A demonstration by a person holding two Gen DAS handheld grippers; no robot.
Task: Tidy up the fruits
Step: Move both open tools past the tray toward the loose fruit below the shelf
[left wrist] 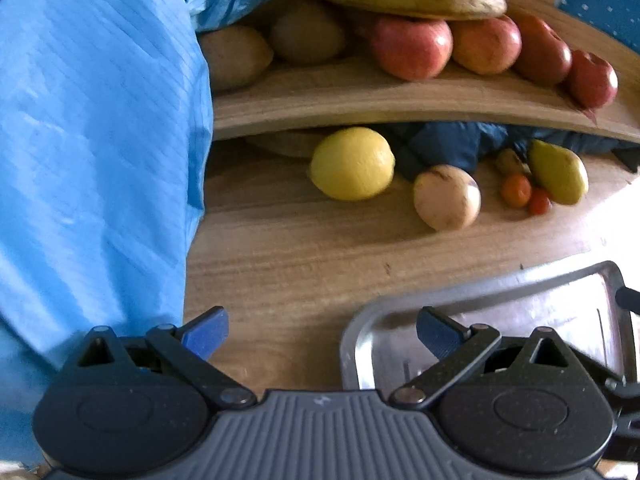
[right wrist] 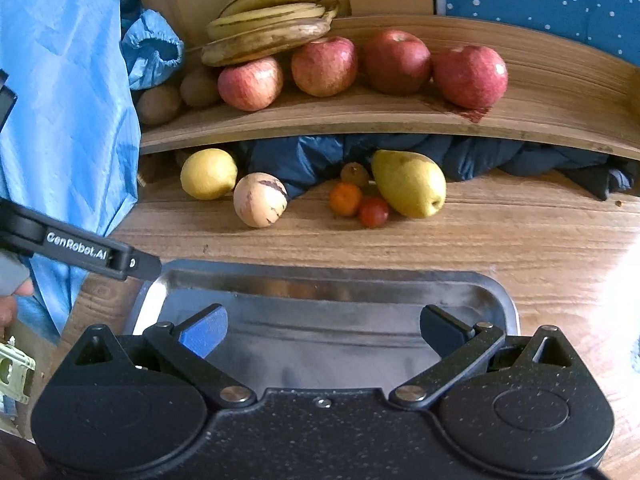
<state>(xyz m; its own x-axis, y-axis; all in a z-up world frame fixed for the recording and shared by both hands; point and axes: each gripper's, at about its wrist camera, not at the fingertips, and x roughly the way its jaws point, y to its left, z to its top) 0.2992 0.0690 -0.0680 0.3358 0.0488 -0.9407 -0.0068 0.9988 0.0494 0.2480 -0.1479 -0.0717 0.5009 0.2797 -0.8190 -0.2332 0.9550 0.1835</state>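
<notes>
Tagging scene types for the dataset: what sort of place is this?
Probably a home or staged household setup: a wood-grain table with a raised wooden shelf holding red apples and yellow bananas, plus an empty steel tray in front.

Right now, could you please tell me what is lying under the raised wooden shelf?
Under the raised wooden shelf lies crumpled dark blue fabric, with a yellow lemon at the opening. Whatever sits deeper behind the fabric is hidden.
</notes>
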